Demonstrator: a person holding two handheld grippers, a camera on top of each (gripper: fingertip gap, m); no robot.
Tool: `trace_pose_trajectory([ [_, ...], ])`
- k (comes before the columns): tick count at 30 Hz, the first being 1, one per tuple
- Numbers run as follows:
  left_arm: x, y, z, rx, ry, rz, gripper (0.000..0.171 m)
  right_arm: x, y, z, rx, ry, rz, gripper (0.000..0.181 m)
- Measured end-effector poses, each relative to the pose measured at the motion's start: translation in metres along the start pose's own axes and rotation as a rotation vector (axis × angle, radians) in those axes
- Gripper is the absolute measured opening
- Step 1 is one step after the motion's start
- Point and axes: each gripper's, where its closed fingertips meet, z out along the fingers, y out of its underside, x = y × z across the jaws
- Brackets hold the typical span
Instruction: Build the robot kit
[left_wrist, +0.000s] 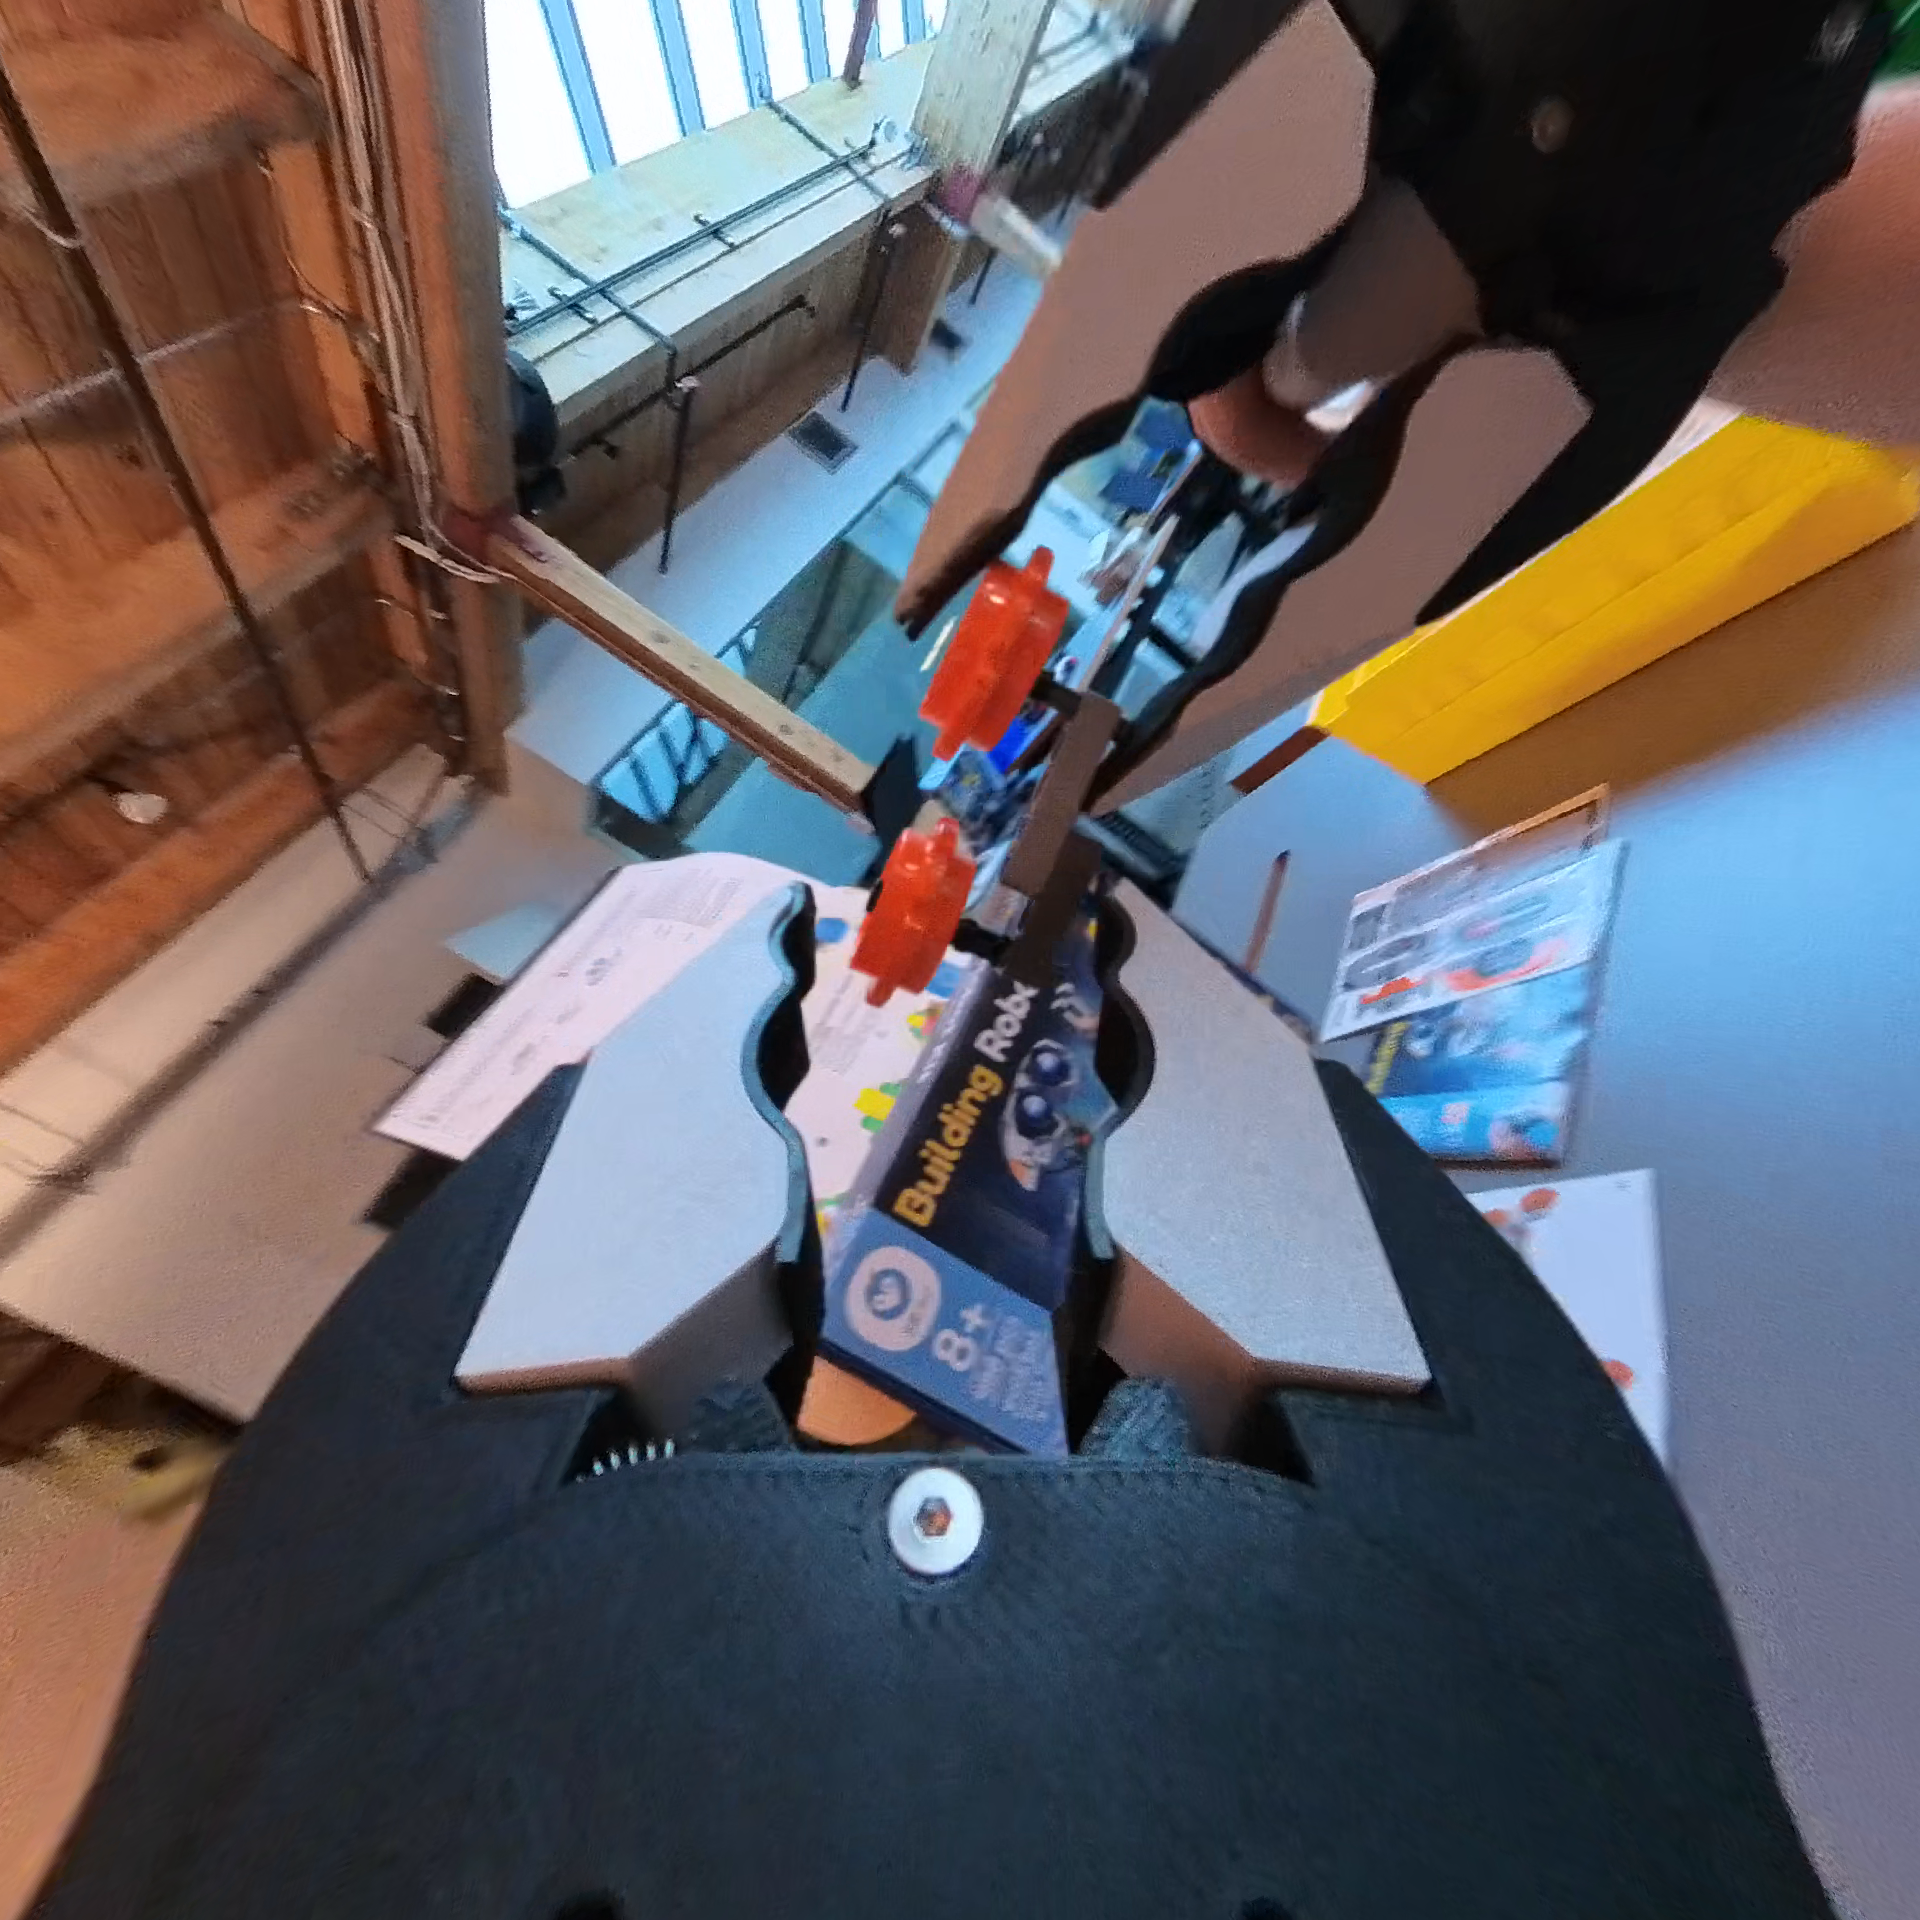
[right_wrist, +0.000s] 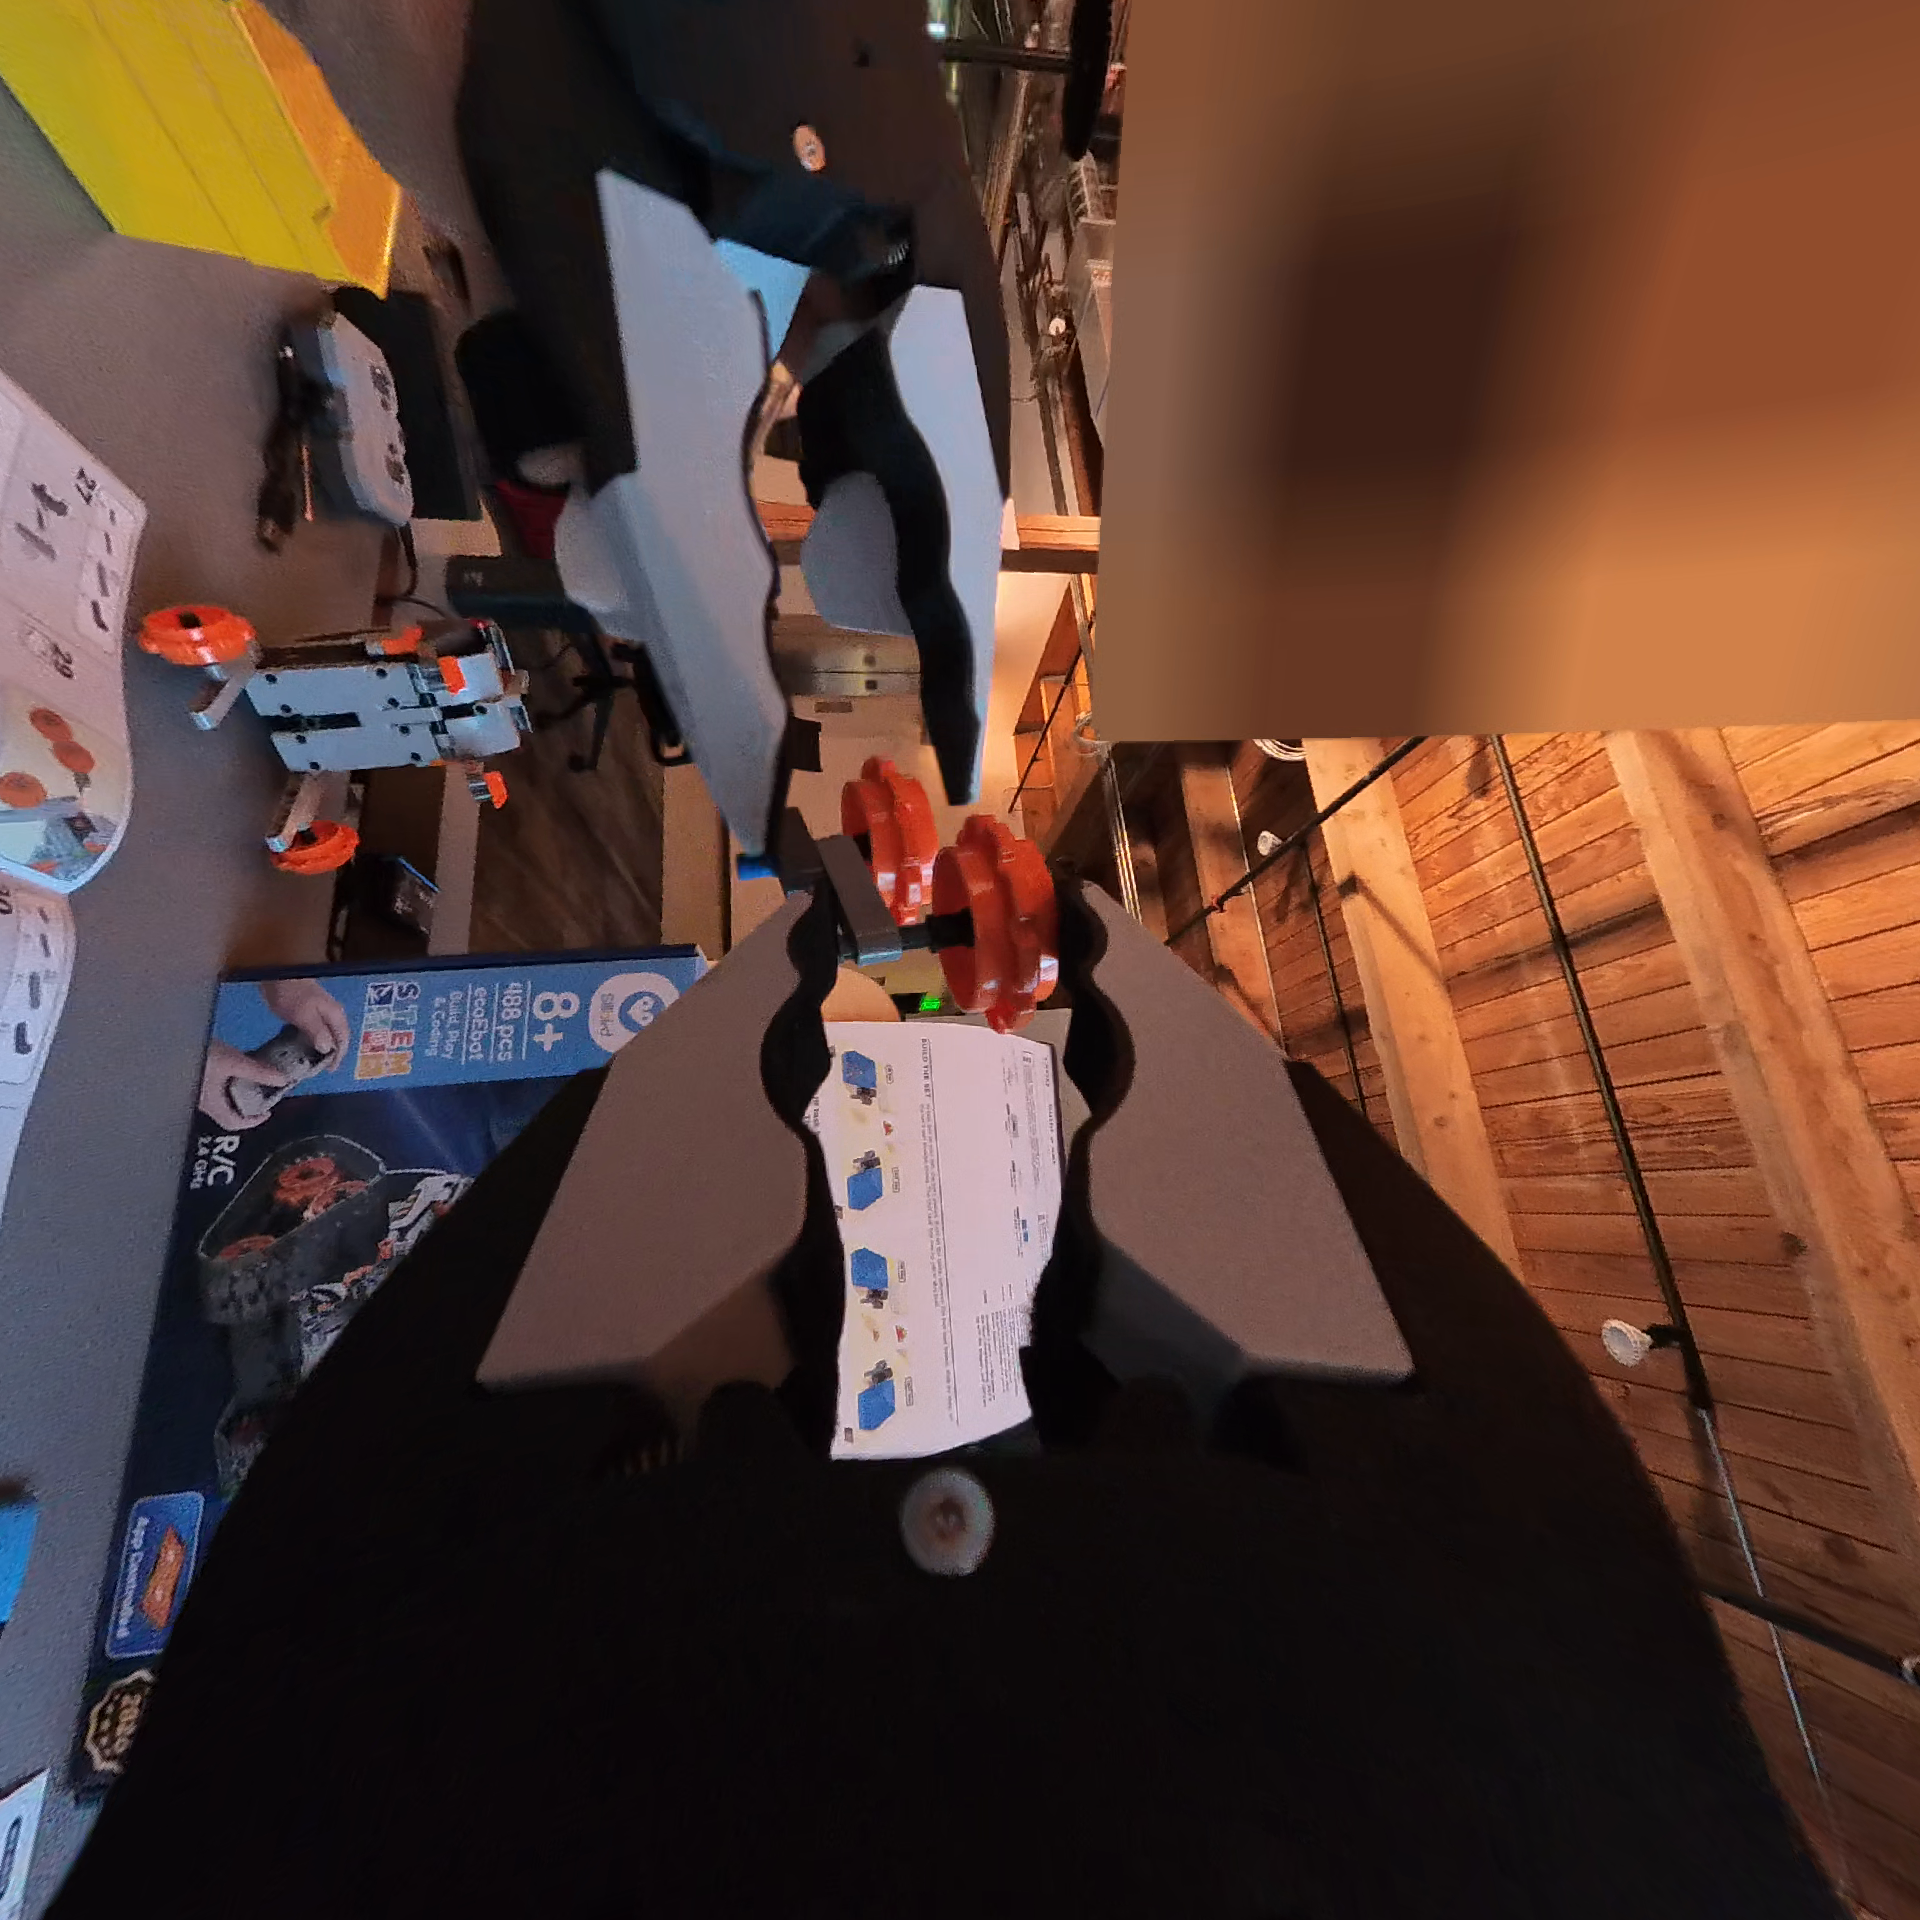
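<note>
A small assembly, a dark grey beam (left_wrist: 1070, 790) with two orange gears on short axles, hangs in the air between both grippers. My left gripper (left_wrist: 956, 914) has its jaws closed around the lower gear (left_wrist: 914, 904) and that end of the beam. My right gripper (right_wrist: 940, 909) has its jaws closed around the other gear (right_wrist: 987, 925) and beam end (right_wrist: 862, 914). The two grippers face each other tip to tip. The right gripper (left_wrist: 1018, 701) comes in from the upper right in the left wrist view. The left gripper (right_wrist: 862, 805) comes in from above in the right wrist view.
Below on the grey table lie a blue toy kit box (right_wrist: 343, 1143), printed instruction sheets (left_wrist: 582, 997), a booklet (left_wrist: 1475, 997) and a yellow bin (left_wrist: 1621, 582). A half-built grey vehicle with orange wheels (right_wrist: 364, 707) stands near the table edge. Wooden walls lie beyond. Left and right tips are no more than a few centimetres apart.
</note>
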Motion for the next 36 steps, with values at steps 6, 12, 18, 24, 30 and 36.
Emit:
trace_pose_trajectory([
  [6,0.001,-0.025,-0.034,0.206,0.433,-0.644,0.065,-0.010,-0.017,-0.008,0.050,-0.015,-0.113,0.041],
  [12,-0.020,-0.043,-0.053,0.409,0.615,-1.058,0.074,-0.017,-0.035,-0.024,0.091,0.076,-0.052,0.041],
  [18,0.041,-0.035,-0.026,0.357,0.751,-1.033,0.065,-0.024,-0.042,-0.036,0.095,0.116,-0.031,0.041],
  [24,0.074,-0.040,-0.009,0.352,0.843,-1.061,0.031,-0.020,-0.033,-0.039,0.062,0.121,-0.036,0.042],
  [30,0.062,-0.041,-0.008,0.435,0.744,-1.027,0.008,-0.020,-0.019,-0.036,0.023,0.143,-0.003,0.041],
  [36,0.054,-0.014,0.000,0.377,0.620,-0.979,0.008,-0.033,0.000,-0.030,-0.028,0.097,0.269,0.048],
])
